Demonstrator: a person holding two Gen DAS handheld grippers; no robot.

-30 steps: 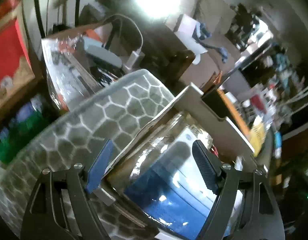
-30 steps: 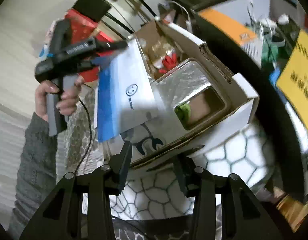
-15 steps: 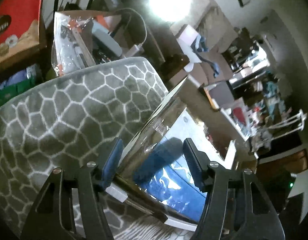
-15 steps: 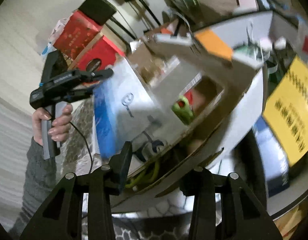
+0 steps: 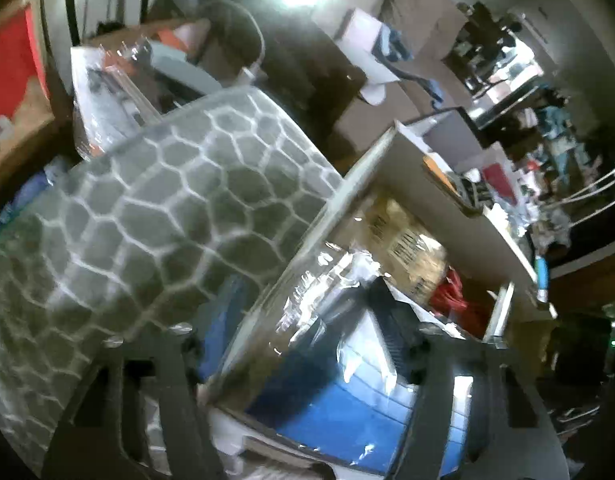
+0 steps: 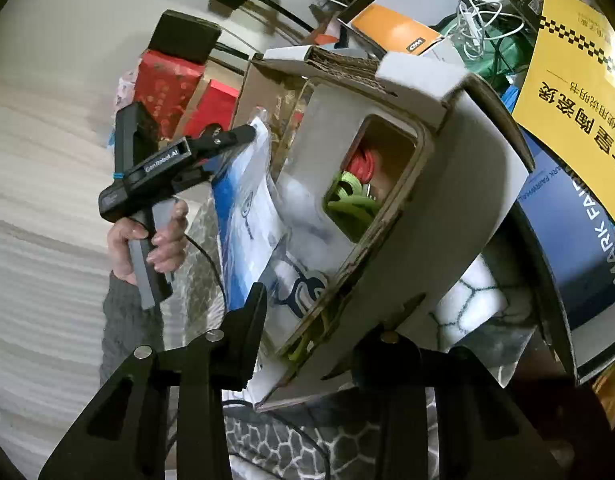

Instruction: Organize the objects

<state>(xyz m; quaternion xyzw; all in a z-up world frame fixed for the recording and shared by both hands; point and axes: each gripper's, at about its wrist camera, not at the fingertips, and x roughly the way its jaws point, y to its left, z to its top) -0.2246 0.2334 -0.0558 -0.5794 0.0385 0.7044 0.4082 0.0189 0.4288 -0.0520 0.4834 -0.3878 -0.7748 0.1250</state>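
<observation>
We grip the blue-and-white plastic packet (image 6: pixel 247 216) at its top edge with the left tool (image 6: pixel 243 136). It stands half inside the white cardboard box (image 6: pixel 447 184). Our right tool (image 6: pixel 319 320) is closing on the box's lower edge. Clutter crowds the box's far side; the grey patterned mat (image 5: pixel 155 216) lies open beside it.

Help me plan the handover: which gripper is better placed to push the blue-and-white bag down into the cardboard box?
Left. The left gripper is already on the blue-and-white bag at the cardboard box; the right gripper, jaws closing, grips the box's edge.
</observation>
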